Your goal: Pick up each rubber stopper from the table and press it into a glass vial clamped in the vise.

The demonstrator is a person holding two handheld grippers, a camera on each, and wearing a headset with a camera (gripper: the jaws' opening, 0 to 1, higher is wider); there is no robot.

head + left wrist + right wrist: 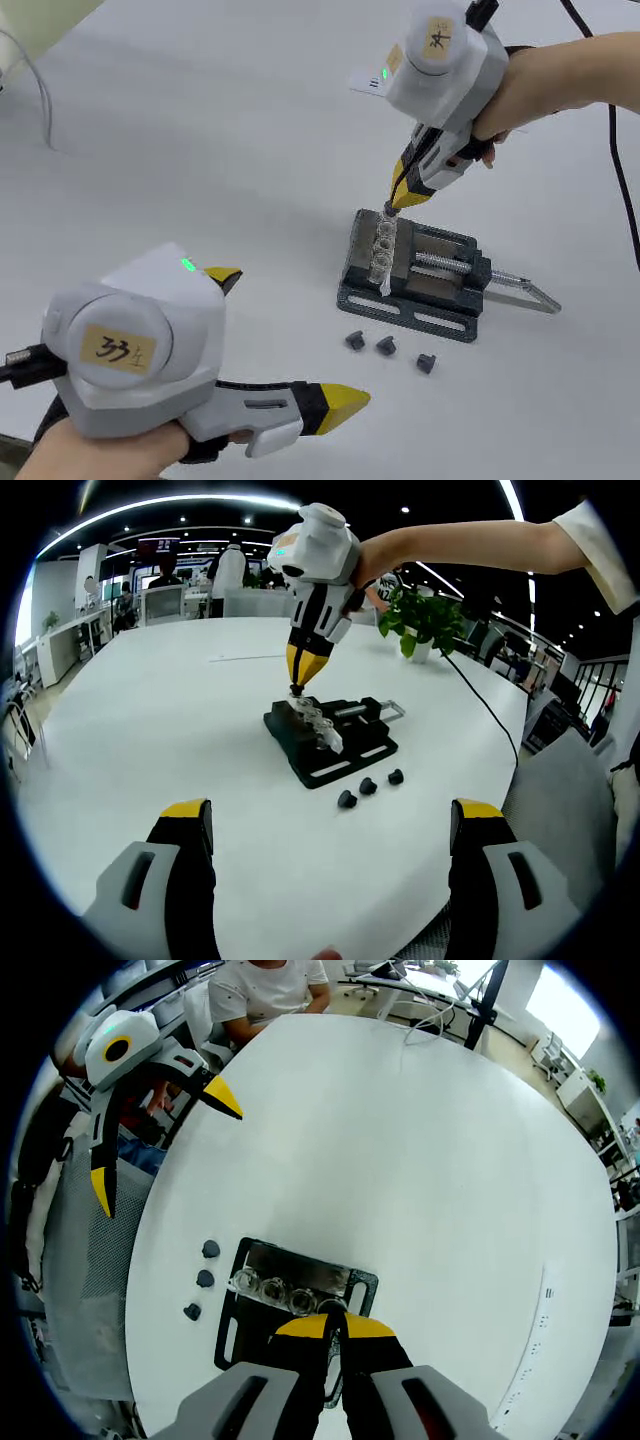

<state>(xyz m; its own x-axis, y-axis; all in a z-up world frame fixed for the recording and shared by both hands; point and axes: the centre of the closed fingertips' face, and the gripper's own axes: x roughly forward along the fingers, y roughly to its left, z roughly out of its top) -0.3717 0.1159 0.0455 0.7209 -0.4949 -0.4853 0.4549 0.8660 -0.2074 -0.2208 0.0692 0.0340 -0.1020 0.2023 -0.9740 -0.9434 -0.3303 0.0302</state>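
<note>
At the near edge of the white surface (200, 150), low in the head view: left tongs (290, 335), yellow-tipped, spread wide and gripping nothing, lying about level in a hand (85, 455), tips aimed toward the vise.

Just past them, three rubber stoppers (386, 346): small, dark grey, loose in a short row on the surface, near the vise's front edge but not touching it.

Next, black vise (400, 305), screw handle sticking out to the right, clamped on a row of clear glass vials (385, 245) standing upright.

Seen from the right gripper view, looking straight down: round vial mouths side by side, with the left tongs spread open off to the upper left. Seen from the left gripper view: the same vials side-on and low over the vise, plus a potted plant (425, 620) beyond the surface.

Farthest, right tongs (405, 195), pointing steeply down from a hand (515, 95), forearm reaching in from the right. Tips pinched nearly together on a fourth stopper (389, 209), small and dark, at the mouth of the far-end vial.
</note>
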